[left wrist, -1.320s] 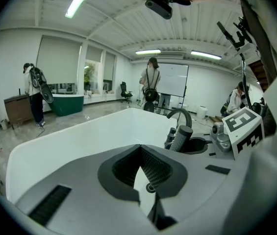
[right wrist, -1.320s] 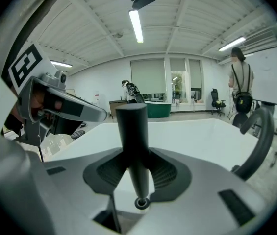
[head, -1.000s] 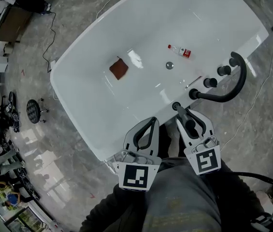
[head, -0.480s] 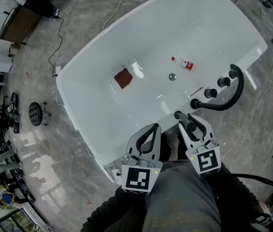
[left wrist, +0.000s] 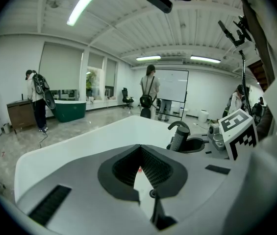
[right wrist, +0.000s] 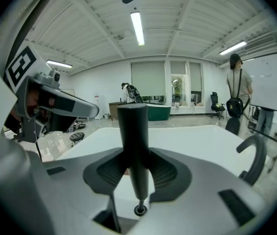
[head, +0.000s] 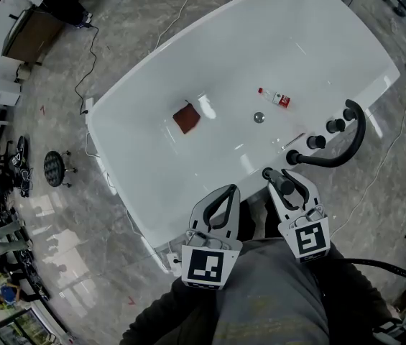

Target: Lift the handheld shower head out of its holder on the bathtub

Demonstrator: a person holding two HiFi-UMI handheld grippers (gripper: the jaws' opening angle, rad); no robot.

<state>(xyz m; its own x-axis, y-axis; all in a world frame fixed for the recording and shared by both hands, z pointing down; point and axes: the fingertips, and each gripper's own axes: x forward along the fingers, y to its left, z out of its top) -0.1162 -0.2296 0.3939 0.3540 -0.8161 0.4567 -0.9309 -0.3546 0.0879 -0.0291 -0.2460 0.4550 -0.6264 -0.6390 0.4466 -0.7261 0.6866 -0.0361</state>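
Right gripper clamped on the upright black shower head; left gripper closed on nothing.

In the right gripper view the shower head stands at the centre of the frame. Its thick upper part rises above the jaws. Its narrower lower shaft passes between the two ribbed pads, which press on it from either side, and ends in a small ring at bottom centre. No view shows whether that end sits in a holder. In the head view this grip lies at lower centre-right, at the near rim of the white bathtub, just beside the black curved faucet at right. The left gripper sits to its left over the same rim, its jaw tips meeting. In the tub above lie a reddish cloth and a small bottle.
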